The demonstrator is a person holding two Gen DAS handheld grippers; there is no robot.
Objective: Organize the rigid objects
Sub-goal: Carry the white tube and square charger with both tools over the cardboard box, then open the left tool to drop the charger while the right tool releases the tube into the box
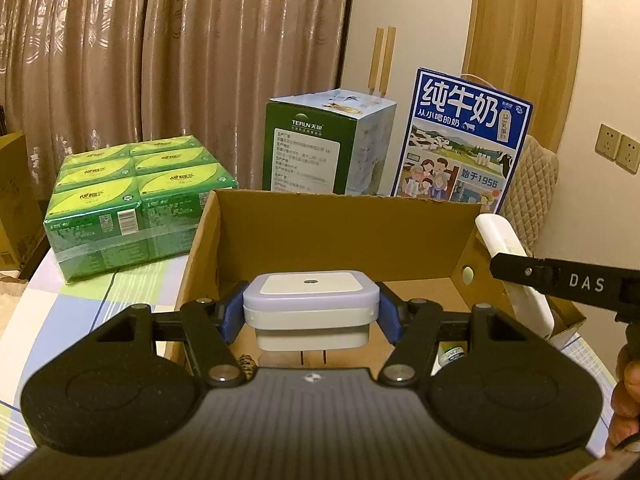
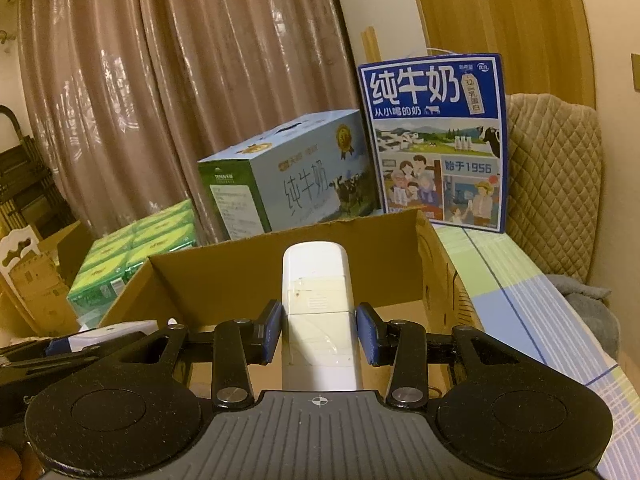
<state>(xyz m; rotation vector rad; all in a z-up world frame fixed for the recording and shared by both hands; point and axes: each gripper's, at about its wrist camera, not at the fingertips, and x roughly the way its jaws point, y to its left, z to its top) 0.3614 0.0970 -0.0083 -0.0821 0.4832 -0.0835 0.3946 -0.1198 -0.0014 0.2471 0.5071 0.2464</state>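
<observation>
My left gripper (image 1: 311, 312) is shut on a white square box with a pale lilac lid (image 1: 311, 304) and holds it above the near edge of an open cardboard box (image 1: 344, 224). My right gripper (image 2: 319, 330) is shut on a long white remote-like bar (image 2: 316, 312) and holds it over the same cardboard box (image 2: 224, 276). In the left wrist view the white bar (image 1: 508, 248) and the black right gripper show at the right over the box's right wall. A small green-labelled bottle (image 1: 452, 354) lies inside the box.
A pack of green tissue packets (image 1: 132, 200) lies left of the box. A green-and-blue milk carton case (image 1: 324, 144) and a blue milk case (image 1: 464, 136) stand behind it. A quilted chair back (image 2: 552, 184) is at the right. The table has a checked cloth (image 2: 540, 312).
</observation>
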